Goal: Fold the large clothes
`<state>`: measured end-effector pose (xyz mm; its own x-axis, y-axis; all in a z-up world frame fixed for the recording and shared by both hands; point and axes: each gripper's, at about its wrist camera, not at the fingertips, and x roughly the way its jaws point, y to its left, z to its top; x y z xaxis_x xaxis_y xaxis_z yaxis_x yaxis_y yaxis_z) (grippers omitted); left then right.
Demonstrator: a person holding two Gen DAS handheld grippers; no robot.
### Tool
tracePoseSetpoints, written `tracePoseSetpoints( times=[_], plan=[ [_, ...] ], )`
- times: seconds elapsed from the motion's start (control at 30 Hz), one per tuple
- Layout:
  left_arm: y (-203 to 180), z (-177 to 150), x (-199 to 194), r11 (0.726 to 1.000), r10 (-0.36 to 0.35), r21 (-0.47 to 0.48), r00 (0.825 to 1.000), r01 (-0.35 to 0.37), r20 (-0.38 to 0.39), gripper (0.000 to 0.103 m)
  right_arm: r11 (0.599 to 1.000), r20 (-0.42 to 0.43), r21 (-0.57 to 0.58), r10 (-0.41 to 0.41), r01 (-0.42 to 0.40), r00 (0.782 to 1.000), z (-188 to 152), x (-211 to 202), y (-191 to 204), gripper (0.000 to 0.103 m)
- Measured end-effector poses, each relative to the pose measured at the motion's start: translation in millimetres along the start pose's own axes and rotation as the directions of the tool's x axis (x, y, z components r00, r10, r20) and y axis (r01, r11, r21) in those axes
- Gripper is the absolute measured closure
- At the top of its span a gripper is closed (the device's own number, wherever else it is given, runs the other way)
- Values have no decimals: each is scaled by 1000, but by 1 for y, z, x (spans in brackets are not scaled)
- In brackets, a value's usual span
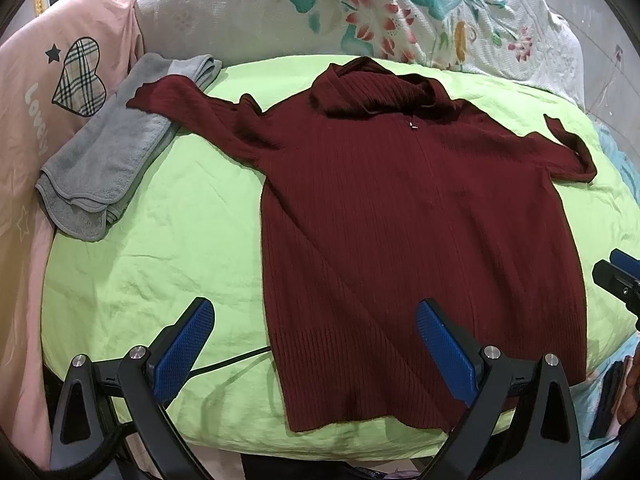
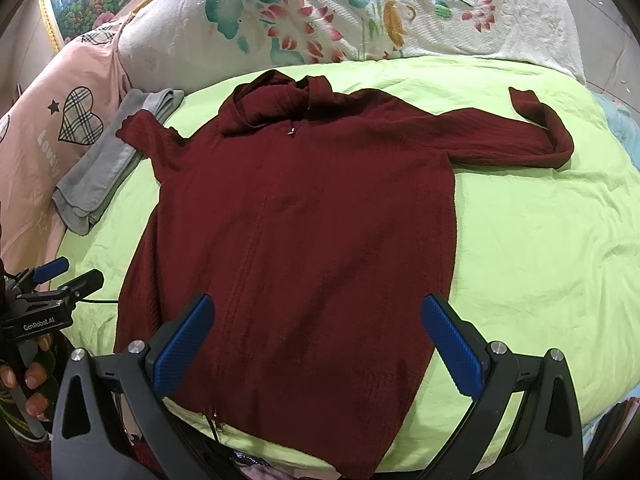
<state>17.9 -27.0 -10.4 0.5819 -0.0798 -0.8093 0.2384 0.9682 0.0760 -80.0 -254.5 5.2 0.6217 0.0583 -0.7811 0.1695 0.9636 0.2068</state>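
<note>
While both views look down on the same bed, each is listed in turn.

Left wrist view
- Left gripper [image 1: 316, 316]: jaws spread wide, blue pads facing each other, gripping nothing; it hangs over the near left corner of the garment's hem.
- Maroon sweater [image 1: 412, 216]: spread flat, front up, on the green sheet [image 1: 176, 240]; collar at the far side, hem toward the camera, zip running down the middle.
- Sleeves: the left one [image 1: 188, 100] reaches out so its cuff lies on the grey towel [image 1: 108, 152]; the right one [image 1: 568, 148] is bent back on itself.
- Right gripper [image 1: 618, 276]: only its tips show at the right edge, beside the sweater's right side; how they stand cannot be told from here.
- Behind: floral quilt [image 1: 400, 12] along the far side, pink bedding [image 1: 60, 80] with plaid hearts at the left.

Right wrist view
- Right gripper [image 2: 318, 312]: jaws wide apart, nothing between them, above the lower part of the sweater [image 2: 304, 220].
- Left gripper [image 2: 66, 272]: at the left edge, jaws parted, nothing pinched, just beside the sweater's left side over the sheet [image 2: 540, 260].
- Hand [image 2: 28, 392]: wrapped around that gripper's handle at lower left.
- Right sleeve [image 2: 540, 136]: doubled back, cuff pointing toward the quilt [image 2: 360, 12].
- Towel [image 2: 100, 168]: left of the sweater, under the left cuff.
</note>
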Motion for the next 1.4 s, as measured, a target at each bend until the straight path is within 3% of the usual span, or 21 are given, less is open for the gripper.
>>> tracePoseSetpoints(
  times=[1.2,1.4],
  plan=[
    [-5,10,8,1000,-2,6,1000,2,-11,2,1000,7,16,11,-11,1000,4,2,-2,0],
    [-5,11,18,1000,-27,-4,999,27,-42,1,999,13,39,19,-19,1000,6,5,-11,0]
  ],
)
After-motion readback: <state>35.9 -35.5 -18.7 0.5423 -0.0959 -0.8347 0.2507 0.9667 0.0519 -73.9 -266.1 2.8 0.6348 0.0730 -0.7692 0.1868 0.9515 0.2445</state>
